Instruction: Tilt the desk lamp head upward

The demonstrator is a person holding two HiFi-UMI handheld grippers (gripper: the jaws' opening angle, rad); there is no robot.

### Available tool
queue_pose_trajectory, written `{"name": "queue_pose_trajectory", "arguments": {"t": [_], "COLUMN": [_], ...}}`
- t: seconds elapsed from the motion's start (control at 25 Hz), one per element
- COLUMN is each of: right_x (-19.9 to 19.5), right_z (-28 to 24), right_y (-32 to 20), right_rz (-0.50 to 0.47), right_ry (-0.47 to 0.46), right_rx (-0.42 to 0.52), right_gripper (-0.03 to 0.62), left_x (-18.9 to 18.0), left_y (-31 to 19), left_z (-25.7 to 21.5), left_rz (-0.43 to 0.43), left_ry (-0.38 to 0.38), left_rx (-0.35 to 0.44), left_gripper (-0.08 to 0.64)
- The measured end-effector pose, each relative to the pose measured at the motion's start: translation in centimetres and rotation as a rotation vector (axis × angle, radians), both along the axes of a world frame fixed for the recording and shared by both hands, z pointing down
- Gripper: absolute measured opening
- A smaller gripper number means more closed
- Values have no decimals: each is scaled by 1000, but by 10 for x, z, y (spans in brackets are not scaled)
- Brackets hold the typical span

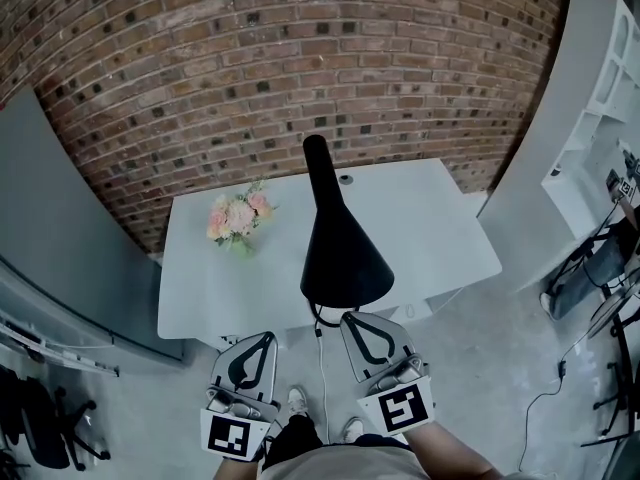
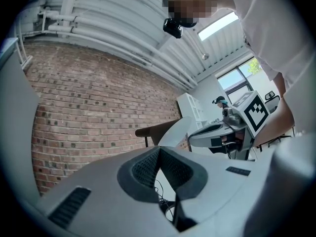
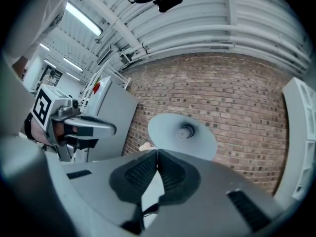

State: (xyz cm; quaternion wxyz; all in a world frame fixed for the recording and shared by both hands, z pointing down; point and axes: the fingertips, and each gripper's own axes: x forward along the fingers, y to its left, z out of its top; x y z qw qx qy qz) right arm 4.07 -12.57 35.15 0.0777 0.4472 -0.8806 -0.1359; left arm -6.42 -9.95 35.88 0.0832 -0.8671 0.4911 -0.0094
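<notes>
A black desk lamp head [image 1: 340, 253], a cone with its wide mouth toward me, rises over the front edge of the white table [image 1: 430, 218]. In the right gripper view I look into the lamp head [image 3: 183, 133] with its pale inside and bulb. The left gripper view catches the lamp head [image 2: 181, 128] from the side. My left gripper [image 1: 262, 338] hangs below the table edge, left of the lamp, shut and holding nothing. My right gripper [image 1: 350, 320] sits just under the shade's rim, also shut and empty. Whether it touches the shade I cannot tell.
A small bunch of pink flowers [image 1: 238, 216] stands on the table's left part. A brick wall [image 1: 300, 68] lies behind. A white shelf unit [image 1: 600, 88] is at right, a grey panel [image 1: 50, 228] at left. The lamp's cable [image 1: 322, 368] hangs to the floor.
</notes>
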Motion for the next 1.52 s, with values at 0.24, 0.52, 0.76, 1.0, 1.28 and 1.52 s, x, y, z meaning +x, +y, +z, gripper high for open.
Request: {"name": "queue_pose_trajectory", "arguments": {"t": [0.24,0.52,0.76,1.0,1.28,1.52], "right_x": [10,21,27,29,30,26], "right_z": [4,7,10,12,14,16], "right_y": [13,26,35,40,41,43], "right_rz": [-18,-39,-55,-63,-67,-81], "right_ry": [-2,-1,-11,-7,-10,8], "right_rx": [-2,5,0,1,-7,-4], "right_gripper": [18,18,17,18,18,18], "left_x": [10,20,27,30,31,30], "left_y": [13,29,41,45,46,47], "left_z": [3,5,5,9,9,12], "left_rz": [-19,-40,-57,-61,-60,-59], "left_ry": [-4,-16,-25,-31,-31,-34], "left_rx": [1,0,9,-1,2,-6], "left_gripper": [8,8,8,8,8,8]}}
